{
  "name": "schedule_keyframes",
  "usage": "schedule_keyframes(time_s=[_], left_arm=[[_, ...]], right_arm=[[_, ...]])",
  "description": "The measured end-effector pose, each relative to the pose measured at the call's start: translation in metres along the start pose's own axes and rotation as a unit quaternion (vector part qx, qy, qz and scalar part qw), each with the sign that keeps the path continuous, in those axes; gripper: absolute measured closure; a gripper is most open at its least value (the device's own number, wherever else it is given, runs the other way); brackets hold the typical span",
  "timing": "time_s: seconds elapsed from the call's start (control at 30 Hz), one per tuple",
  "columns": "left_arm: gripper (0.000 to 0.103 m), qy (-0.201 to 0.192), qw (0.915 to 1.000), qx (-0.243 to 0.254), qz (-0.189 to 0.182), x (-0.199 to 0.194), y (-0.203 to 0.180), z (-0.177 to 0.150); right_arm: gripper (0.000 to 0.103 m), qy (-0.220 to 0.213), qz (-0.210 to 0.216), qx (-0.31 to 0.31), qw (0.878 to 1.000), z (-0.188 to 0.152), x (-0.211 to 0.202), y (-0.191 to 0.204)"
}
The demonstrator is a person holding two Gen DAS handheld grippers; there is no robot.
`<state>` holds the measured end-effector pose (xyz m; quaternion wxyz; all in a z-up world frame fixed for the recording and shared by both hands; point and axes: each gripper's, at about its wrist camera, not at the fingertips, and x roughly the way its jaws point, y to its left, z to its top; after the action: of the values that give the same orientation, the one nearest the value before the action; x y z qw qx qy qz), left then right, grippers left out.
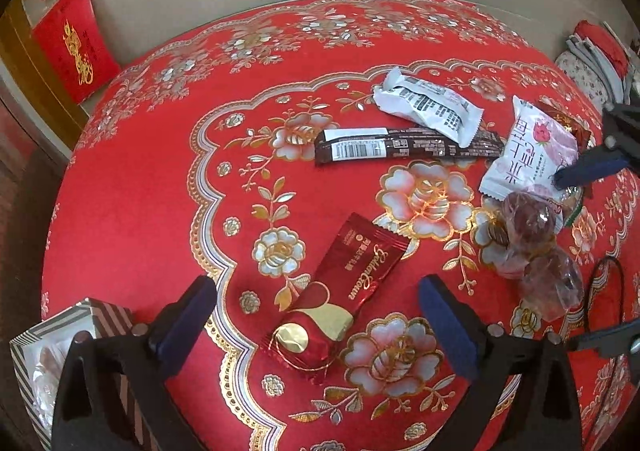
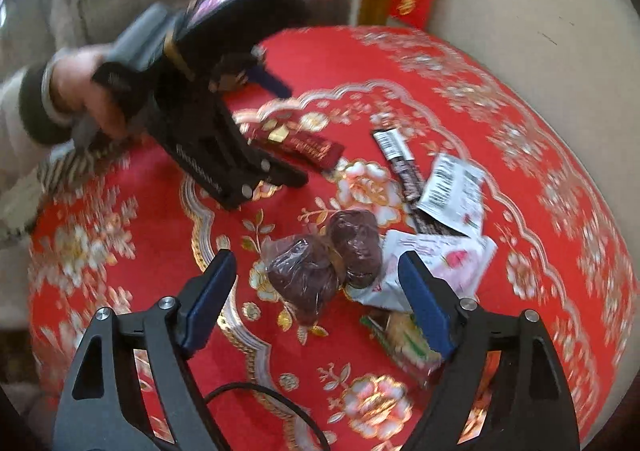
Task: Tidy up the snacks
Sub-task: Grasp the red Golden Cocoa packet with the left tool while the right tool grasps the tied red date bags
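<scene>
In right wrist view only, green packet point(image 2: 404, 343), hand point(image 2: 86, 91)

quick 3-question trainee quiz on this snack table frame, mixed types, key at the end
1. True or false: the left hand-held gripper is shut on the red Golden Crown bar.
2. What lies on top of the long dark brown bar? A) white wrapper with black print B) striped box C) cable
3. Fill in: the two clear-wrapped dark red sweets lie between the open fingers of the ____ hand-held gripper.

Key: 1 false; 2 A; 3 right
</scene>
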<state>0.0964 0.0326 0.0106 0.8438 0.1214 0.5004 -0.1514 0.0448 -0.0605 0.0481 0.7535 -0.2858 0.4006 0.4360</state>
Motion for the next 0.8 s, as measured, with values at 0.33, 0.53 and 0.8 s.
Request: schedule_keyframes(time_s=[0.33,0.53,0.8], left_arm=[[0.000,-0.002,0.9999,-0.003,-0.009,0.001,0.002,0.001],[0.024,-0.009,0.9994,0.011,-0.033,-0.005,-0.003,-0.002],[0.072,-0.020,0.9977,0.045,-0.046,-0.016,-0.026,-0.007]], right_arm=[[0.021,0.017,0.019,-0.029,0.999,0.008,0.028,-0.011],[0.035,0.012,-0.002,0.002,1.000,0.005,0.029,0.008],[0.038,-0.011,-0.027,0.091,0.995,-0.015,0.011,0.024]])
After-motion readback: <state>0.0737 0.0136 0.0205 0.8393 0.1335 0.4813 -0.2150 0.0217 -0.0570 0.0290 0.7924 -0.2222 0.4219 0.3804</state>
